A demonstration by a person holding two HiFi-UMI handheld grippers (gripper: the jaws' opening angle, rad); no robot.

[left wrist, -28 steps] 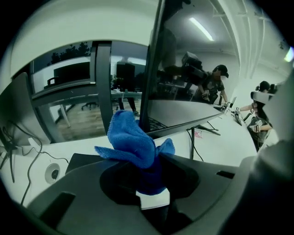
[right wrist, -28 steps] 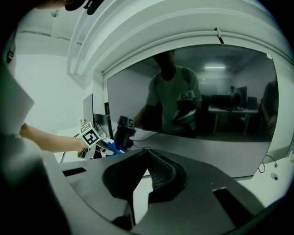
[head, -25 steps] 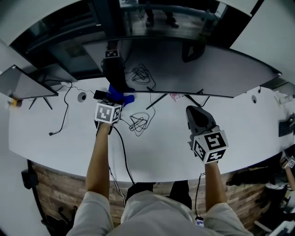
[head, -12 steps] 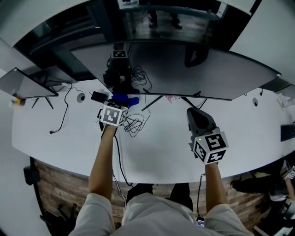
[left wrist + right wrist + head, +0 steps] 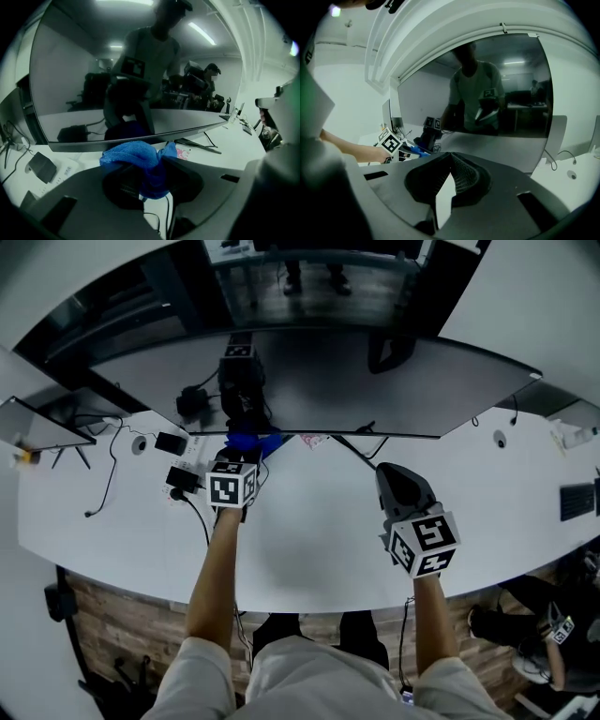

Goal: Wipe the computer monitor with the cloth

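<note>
Head view: the left gripper (image 5: 244,448) is extended to the lower edge of the wide, dark computer monitor (image 5: 328,381), with the blue cloth (image 5: 255,441) at its tip. The right gripper (image 5: 399,476) is held over the white surface (image 5: 309,540), well apart from the left gripper and short of the monitor. Left gripper view: the jaws are clamped on the cloth (image 5: 140,161), which bunches out above them, just in front of the monitor's bottom bezel (image 5: 140,140). Contact between cloth and screen cannot be confirmed. Right gripper view: the jaws are closed tip to tip, with nothing between them, and are directed at the monitor (image 5: 497,117).
</note>
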